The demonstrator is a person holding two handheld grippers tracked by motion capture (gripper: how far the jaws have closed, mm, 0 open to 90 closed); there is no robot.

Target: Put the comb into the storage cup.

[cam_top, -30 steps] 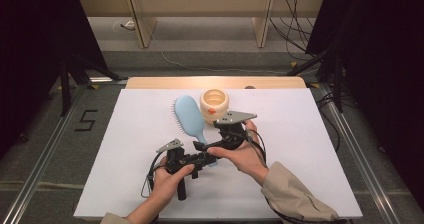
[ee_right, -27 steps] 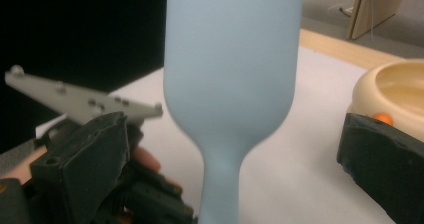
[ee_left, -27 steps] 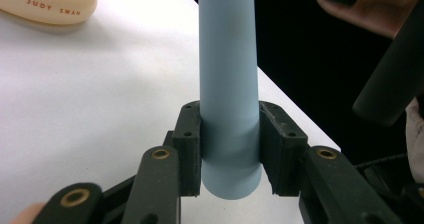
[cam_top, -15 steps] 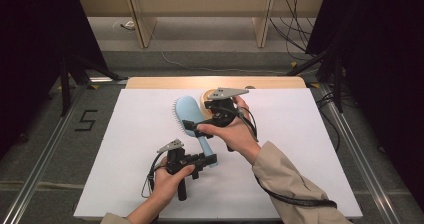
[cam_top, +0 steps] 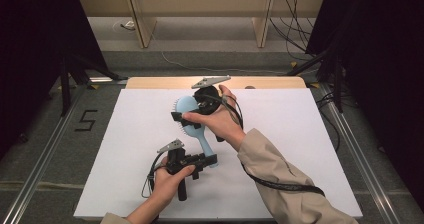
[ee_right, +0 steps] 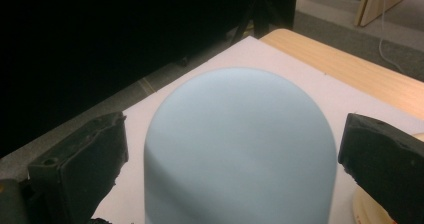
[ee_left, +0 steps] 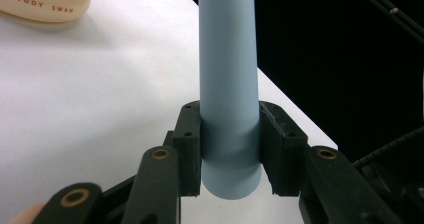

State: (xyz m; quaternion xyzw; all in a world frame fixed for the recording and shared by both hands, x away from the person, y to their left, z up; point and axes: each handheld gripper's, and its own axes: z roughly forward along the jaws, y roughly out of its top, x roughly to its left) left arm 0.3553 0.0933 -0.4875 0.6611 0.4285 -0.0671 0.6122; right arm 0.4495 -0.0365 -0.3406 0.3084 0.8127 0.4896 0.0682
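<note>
A light blue hairbrush (cam_top: 187,105) lies slantwise over the white mat, head toward the far side. My left gripper (cam_top: 209,159) is shut on the end of its handle (ee_left: 227,74), with the pads pressing on both sides. My right gripper (cam_top: 192,109) is at the brush head. In the right gripper view the smooth back of the head (ee_right: 240,144) sits between the open jaws, with a gap on each side. A cream jar (ee_left: 45,4) with printed lettering stands beyond the brush, and its edge (ee_right: 365,209) peeks in by the right jaw.
The white mat (cam_top: 125,149) covers a wooden table whose far edge (cam_top: 270,82) shows bare. Grey floor with a "5" mark (cam_top: 86,120) and metal rails lies to the left. Dark stands and cables (cam_top: 330,69) flank the far right corner.
My right gripper has moved up and away from near the handle to the brush head, and the hand now hides the jar. The left gripper has kept still on the handle.
</note>
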